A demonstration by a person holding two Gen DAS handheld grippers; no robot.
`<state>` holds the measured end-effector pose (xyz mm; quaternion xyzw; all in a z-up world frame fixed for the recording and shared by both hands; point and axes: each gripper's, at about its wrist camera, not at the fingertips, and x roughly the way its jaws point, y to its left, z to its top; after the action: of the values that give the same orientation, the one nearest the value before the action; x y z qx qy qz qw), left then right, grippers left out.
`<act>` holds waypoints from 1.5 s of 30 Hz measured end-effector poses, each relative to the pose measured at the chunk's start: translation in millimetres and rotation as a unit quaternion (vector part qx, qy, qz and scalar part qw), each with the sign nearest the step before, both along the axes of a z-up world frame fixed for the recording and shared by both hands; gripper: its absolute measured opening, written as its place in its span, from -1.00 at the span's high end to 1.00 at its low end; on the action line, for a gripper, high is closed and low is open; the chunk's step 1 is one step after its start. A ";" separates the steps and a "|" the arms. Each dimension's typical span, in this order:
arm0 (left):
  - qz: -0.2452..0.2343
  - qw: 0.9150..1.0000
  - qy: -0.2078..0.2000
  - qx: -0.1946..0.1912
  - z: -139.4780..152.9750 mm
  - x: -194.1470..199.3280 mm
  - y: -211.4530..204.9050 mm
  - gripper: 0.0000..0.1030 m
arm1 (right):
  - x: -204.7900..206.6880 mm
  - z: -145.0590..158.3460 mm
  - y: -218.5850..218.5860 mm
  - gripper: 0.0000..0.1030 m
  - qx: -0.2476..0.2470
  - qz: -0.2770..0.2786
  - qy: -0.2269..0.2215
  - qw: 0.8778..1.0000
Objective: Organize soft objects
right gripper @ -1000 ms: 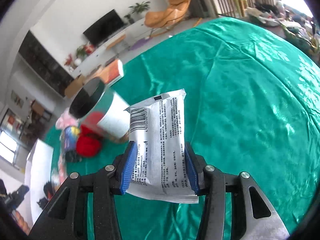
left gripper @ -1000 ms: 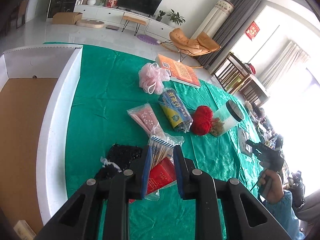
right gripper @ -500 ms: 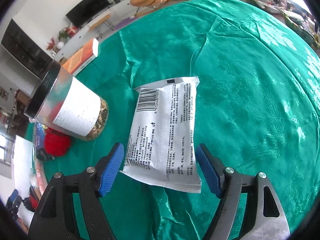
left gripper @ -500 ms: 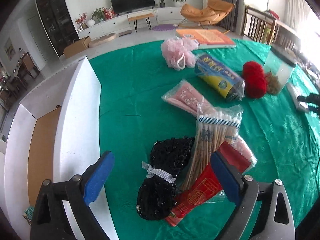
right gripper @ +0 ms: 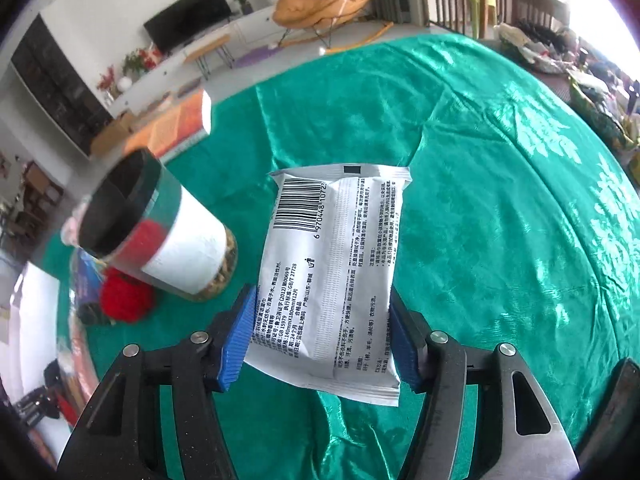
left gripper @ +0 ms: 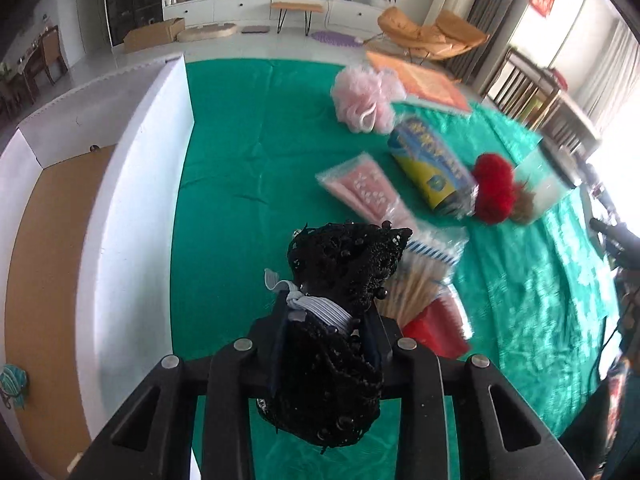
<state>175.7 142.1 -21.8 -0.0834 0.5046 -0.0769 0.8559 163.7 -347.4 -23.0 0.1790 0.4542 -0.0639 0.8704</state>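
Note:
My left gripper (left gripper: 326, 340) is shut on a black lace bundle (left gripper: 344, 272) tied with a grey elastic band, held above the green tablecloth (left gripper: 248, 168). Its fingers are hidden behind the lace. My right gripper (right gripper: 322, 340) is shut on a silver wet-wipe packet (right gripper: 332, 268), with the blue pads (right gripper: 236, 340) pressed on both its sides. A pink bath pouf (left gripper: 364, 100) and a red yarn ball (left gripper: 494, 188) lie further back on the cloth.
A white box with a brown floor (left gripper: 132, 184) stands at the left. A pink packet (left gripper: 360, 192), a blue-yellow pack (left gripper: 432, 168), chopsticks (left gripper: 420, 280), a red packet (left gripper: 436, 328), an orange book (left gripper: 424, 80) and a clear jar (right gripper: 160, 236) are on the cloth.
My left gripper closed on the black lace bundle and lifted it off the cloth. My right gripper closed again on the silver packet, which had been lying between its open jaws.

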 end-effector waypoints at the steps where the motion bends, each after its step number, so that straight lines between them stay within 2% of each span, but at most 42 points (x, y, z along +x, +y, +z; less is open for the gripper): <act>1: 0.001 1.000 -0.012 -0.014 12.2 -6.4 4.0 0.38 | -5.0 13.3 3.4 -0.23 -0.004 0.004 -0.014 1.000; 4: 0.002 0.998 -0.044 -0.042 44.3 -29.5 22.8 0.38 | -21.2 54.8 34.0 -0.23 -0.016 0.045 -0.052 0.998; 7: 0.017 0.997 -0.065 -0.035 66.9 -55.2 55.4 0.38 | -29.5 87.9 96.7 -0.23 0.002 0.114 -0.082 0.990; 9: 0.038 0.997 -0.070 -0.021 75.1 -72.5 84.7 0.38 | -38.7 101.4 154.3 -0.23 0.030 0.173 -0.100 0.979; 11: 0.067 0.995 -0.069 -0.002 78.7 -90.0 118.2 0.38 | -50.5 110.0 215.1 -0.23 0.074 0.233 -0.111 0.963; 14: 0.119 0.990 -0.063 0.033 76.2 -123.9 170.8 0.38 | -68.7 115.6 315.5 -0.23 0.123 0.323 -0.117 0.931; 18: 0.189 0.977 -0.048 0.083 57.7 -159.7 225.9 0.37 | -88.9 105.8 437.9 -0.24 0.166 0.419 -0.094 0.888; 19: 0.213 0.972 -0.043 0.094 51.3 -166.4 237.5 0.26 | -92.5 99.8 463.7 -0.25 0.171 0.435 -0.086 0.880; 21: 0.259 0.961 -0.034 0.095 38.1 -178.3 260.2 -0.35 | -94.3 81.2 506.1 -0.33 0.180 0.467 -0.050 0.864; 22: 0.281 0.955 -0.040 0.085 33.9 -185.1 269.2 -0.82 | -93.9 70.9 520.7 -0.52 0.179 0.477 -0.029 0.860; 23: 0.299 0.949 -0.055 0.078 32.7 -192.3 275.4 -0.95 | -94.6 62.8 528.2 -0.61 0.176 0.480 -0.017 0.859; 24: 0.314 0.944 -0.069 0.079 32.8 -198.7 279.3 -0.95 | -94.6 57.0 527.5 -0.62 0.175 0.479 -0.016 0.860; 25: 0.319 0.941 -0.075 0.081 32.8 -201.4 280.2 -0.95 | -94.2 53.0 520.4 -0.62 0.172 0.477 -0.021 0.862; 28: 0.304 0.946 -0.089 0.063 35.2 -199.8 269.9 -0.95 | -92.9 44.2 482.9 -0.62 0.127 0.452 -0.044 0.882; 30: 0.283 0.952 -0.106 0.043 41.3 -191.4 247.4 -0.95 | -92.0 35.4 444.9 -0.62 0.084 0.423 -0.067 0.900; 33: 0.221 0.966 -0.132 0.015 53.3 -177.9 193.9 -0.95 | -93.1 13.1 381.3 -0.62 -0.019 0.359 -0.095 0.928; 35: 0.167 0.975 -0.144 0.000 58.0 -170.0 148.4 -0.95 | -94.5 -9.6 335.1 -0.62 -0.075 0.308 -0.080 0.945; 37: 0.108 0.983 -0.151 -0.010 61.2 -165.5 101.0 -0.95 | -90.4 -35.6 288.1 -0.62 -0.102 0.262 -0.052 0.958; 40: 0.017 0.991 -0.129 -0.014 46.5 -151.1 21.3 -0.96 | -93.7 -61.2 222.1 -0.62 -0.113 0.194 -0.024 0.974; 43: -0.055 0.995 -0.086 -0.015 5.3 -136.8 -49.9 -0.96 | -94.1 -66.8 181.1 -0.62 -0.105 0.147 -0.015 0.983; 45: -0.077 0.995 -0.060 -0.006 -24.7 -131.3 -83.5 -0.96 | -93.5 -64.0 172.4 -0.62 -0.100 0.130 -0.014 0.986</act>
<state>44.4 58.6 -46.5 -0.0449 0.4570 -0.1510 0.8754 70.2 -174.9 -87.1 0.0316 0.4522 0.0070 0.8913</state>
